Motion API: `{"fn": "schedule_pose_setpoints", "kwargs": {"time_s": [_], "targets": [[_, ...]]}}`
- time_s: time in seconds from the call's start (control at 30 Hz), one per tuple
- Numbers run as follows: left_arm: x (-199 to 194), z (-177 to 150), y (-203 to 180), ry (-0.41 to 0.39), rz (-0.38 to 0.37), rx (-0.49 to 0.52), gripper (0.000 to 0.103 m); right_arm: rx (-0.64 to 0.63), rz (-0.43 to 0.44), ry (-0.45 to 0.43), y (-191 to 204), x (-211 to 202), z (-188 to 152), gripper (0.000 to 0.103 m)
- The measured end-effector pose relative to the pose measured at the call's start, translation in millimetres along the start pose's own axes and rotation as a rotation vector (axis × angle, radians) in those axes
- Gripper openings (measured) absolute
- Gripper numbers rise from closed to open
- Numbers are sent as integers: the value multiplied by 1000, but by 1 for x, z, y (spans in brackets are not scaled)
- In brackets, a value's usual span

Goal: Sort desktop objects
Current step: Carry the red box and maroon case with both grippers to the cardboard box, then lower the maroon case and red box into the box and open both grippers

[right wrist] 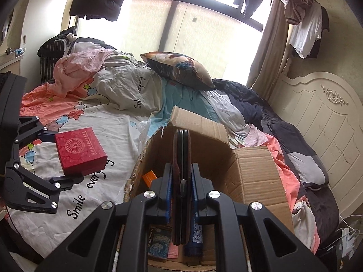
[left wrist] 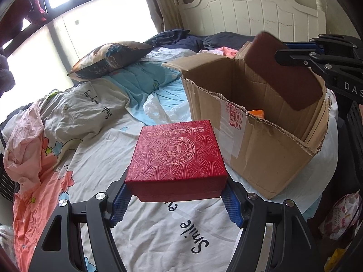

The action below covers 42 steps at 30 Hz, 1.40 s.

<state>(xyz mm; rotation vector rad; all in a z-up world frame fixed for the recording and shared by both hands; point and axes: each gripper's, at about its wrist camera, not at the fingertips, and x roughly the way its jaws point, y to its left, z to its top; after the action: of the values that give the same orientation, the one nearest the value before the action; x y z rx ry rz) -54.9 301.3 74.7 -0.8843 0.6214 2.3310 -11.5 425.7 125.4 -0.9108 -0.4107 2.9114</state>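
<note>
My left gripper is shut on a red square gift box and holds it above the bedsheet, left of an open cardboard box. The red box also shows in the right wrist view. My right gripper is shut on a flat dark brown case, held on edge over the open cardboard box. From the left wrist view the brown case hangs over the box's far right side. An orange item and several books lie inside the box.
The cardboard box stands on a bed with a printed sheet, crumpled quilts and a dark pillow. A white headboard is behind. A white plastic bag lies left of the box.
</note>
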Motion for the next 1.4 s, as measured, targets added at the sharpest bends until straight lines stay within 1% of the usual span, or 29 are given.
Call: {"fn": "schedule_pose_setpoints", "kwargs": {"time_s": [0.03,0.1,0.13,0.17,0.2,0.3,0.37,0.5,0.6,0.9,1.07,1.23,1.4], "targets": [[1,1,-1,1,-1,1,72,4,-14,3,-2,2,-2,22],[2,2,-3,2,-3,5,72,0,-30,21,-4,6,-6,49],[3,3,-4,2,-5,7,72,2,-31,23,-5,7,-8,56],[4,3,-6,2,-6,10,72,2,-32,27,-5,9,-10,66],[5,4,-7,2,-7,13,72,1,-31,36,-6,11,-12,70],[5,7,-10,4,-7,24,72,0,-31,61,-7,18,-18,70],[2,9,-10,-5,-3,31,72,0,-32,76,-8,22,-21,73],[-5,19,-5,-32,-9,13,72,20,-27,78,-15,27,-24,76],[-10,30,-4,-47,-20,8,72,27,-25,88,-18,30,-26,76],[-21,52,-30,-98,-40,61,72,37,-20,93,-28,31,-32,76],[-20,60,-45,-106,-61,92,72,17,-33,128,-32,34,-35,76],[-12,65,-56,-103,-71,107,72,30,-2,170,-40,37,-40,76],[-8,70,-66,-101,-84,122,72,43,8,229,-46,44,-45,77]]}}
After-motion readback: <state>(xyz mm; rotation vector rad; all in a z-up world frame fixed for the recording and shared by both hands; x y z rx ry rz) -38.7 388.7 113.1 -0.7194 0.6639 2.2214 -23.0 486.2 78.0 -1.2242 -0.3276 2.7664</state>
